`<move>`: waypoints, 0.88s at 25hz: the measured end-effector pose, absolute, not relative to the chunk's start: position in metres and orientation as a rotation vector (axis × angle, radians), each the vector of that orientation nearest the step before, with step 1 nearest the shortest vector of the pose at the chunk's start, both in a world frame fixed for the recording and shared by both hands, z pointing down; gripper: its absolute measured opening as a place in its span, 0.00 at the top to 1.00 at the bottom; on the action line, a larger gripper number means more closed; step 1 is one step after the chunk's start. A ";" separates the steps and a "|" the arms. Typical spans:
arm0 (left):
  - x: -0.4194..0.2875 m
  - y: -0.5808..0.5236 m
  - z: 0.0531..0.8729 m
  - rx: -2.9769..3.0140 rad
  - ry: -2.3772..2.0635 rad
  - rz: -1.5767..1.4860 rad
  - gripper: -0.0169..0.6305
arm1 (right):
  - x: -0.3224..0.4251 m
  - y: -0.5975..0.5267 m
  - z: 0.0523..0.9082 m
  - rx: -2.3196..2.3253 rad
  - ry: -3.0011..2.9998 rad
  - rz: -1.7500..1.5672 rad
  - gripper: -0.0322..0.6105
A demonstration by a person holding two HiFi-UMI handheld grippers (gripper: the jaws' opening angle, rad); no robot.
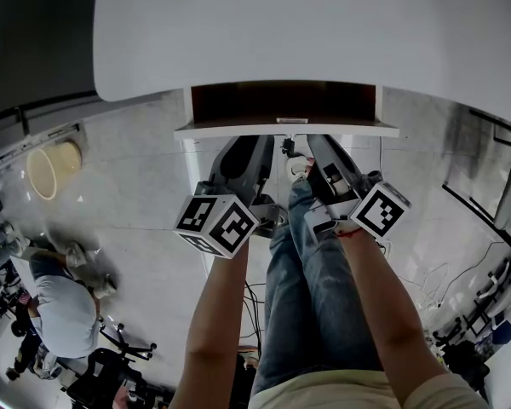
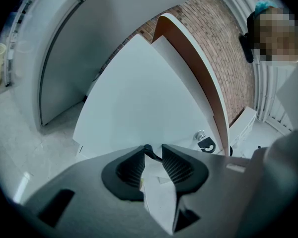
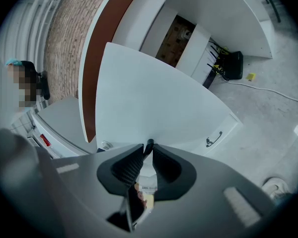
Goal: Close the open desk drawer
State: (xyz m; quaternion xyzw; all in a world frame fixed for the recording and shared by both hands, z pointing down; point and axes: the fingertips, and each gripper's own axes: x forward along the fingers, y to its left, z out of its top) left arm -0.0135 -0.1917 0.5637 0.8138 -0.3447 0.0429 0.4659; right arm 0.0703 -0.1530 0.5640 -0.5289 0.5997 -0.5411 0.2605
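Under the white desktop the desk drawer stands pulled out, its brown inside showing behind the white drawer front. Both grippers point at that front from below. My left gripper has its jaws closed on the thin black drawer handle, with the front panel filling the left gripper view. My right gripper pinches the same handle between nearly closed tips, against the panel. A silver lock sits on the front beside the handle.
My legs in jeans and a shoe are right below the drawer. A lower drawer with its own handle lies underneath. A person crouches on the floor at left near a beige bin. Cables trail at right.
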 end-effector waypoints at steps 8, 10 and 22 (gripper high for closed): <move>-0.007 -0.207 0.565 1.998 -0.857 0.103 0.79 | 0.077 -0.169 0.566 -1.441 1.636 -1.462 0.85; -0.004 -0.211 0.569 1.999 -0.858 0.105 0.79 | 0.081 -0.173 0.569 -1.440 1.636 -1.463 0.85; 0.004 -0.229 0.563 2.004 -0.868 0.098 0.79 | 0.089 -0.192 0.561 -1.439 1.640 -1.459 0.85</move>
